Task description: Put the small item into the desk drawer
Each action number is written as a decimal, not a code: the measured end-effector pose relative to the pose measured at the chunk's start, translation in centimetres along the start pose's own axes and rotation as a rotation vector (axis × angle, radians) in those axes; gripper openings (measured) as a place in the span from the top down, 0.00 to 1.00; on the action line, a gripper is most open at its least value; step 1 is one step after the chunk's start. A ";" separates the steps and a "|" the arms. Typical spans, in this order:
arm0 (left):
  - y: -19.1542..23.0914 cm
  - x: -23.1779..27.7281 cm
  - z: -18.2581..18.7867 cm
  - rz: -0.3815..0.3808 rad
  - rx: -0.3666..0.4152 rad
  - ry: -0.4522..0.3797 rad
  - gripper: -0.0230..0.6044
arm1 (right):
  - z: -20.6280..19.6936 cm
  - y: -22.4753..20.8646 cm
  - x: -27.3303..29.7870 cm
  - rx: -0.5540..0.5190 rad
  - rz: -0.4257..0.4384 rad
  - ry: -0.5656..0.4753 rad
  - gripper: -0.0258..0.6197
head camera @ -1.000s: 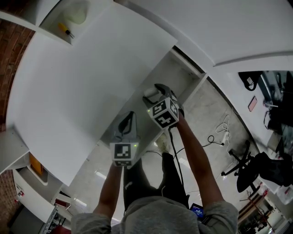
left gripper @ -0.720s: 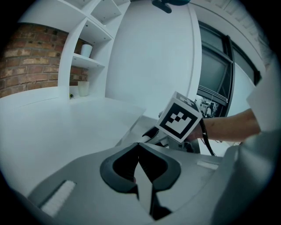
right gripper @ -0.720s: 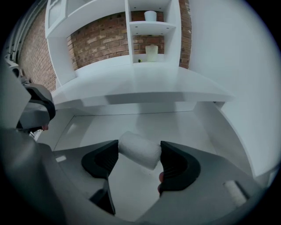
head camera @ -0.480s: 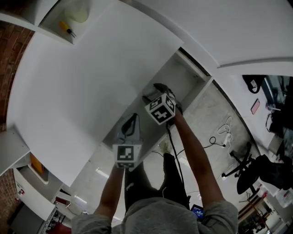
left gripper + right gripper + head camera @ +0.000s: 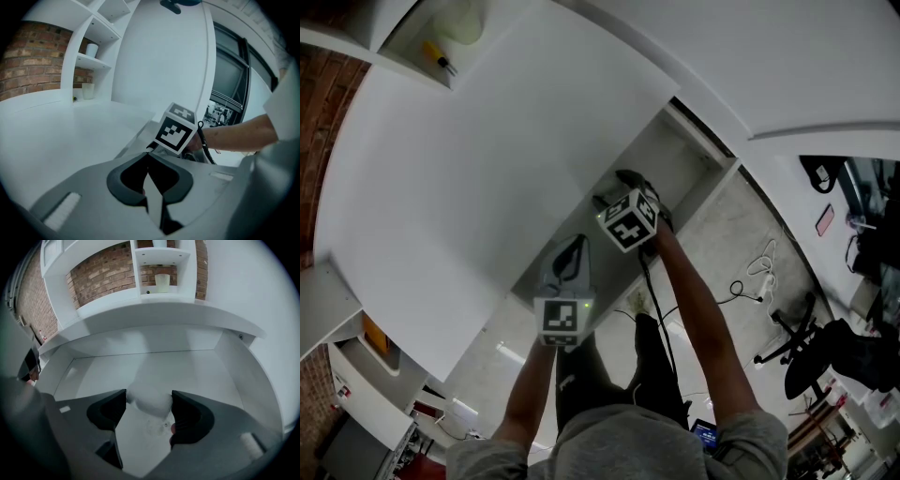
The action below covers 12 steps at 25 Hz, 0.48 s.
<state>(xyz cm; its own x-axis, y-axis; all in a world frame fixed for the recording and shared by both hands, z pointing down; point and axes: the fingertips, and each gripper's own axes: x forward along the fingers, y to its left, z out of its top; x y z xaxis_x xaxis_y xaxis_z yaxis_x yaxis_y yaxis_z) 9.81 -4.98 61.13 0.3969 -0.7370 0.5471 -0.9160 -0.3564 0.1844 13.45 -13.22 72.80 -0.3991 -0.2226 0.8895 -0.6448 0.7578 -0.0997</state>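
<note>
While the right tool (image 5: 149, 405) points down into the open desk drawer (image 5: 140, 364), its jaws are clamped on the small item (image 5: 148, 395), a pale rounded thing pinched between both pads over the white drawer floor. Over on the other side, the left tool (image 5: 148, 157) sits with jaws together and nothing in them, low by the white counter (image 5: 51, 136) edge, near its partner's marker cube (image 5: 176, 130).

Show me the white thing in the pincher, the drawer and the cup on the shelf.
white item (image 5: 149, 397): right gripper view, its rounded middle.
drawer (image 5: 192, 367): right gripper view, its bare floor.
cup (image 5: 162, 283): right gripper view, its side wall.
</note>
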 end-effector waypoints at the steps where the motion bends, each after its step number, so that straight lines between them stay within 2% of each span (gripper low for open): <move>1: 0.0 0.0 0.0 0.001 0.004 -0.001 0.94 | 0.0 -0.1 -0.1 0.001 -0.001 -0.002 0.48; 12: -0.3 -1.2 1.4 0.018 0.018 -0.031 0.94 | 0.1 -0.5 -2.0 0.009 -0.022 -0.036 0.47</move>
<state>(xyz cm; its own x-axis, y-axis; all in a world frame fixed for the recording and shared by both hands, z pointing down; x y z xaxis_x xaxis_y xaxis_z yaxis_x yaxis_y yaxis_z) 9.63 -4.75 59.29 0.3824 -0.7608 0.5243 -0.9218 -0.3530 0.1601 14.50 -13.25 70.97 -0.4082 -0.2615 0.8747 -0.6593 0.7472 -0.0843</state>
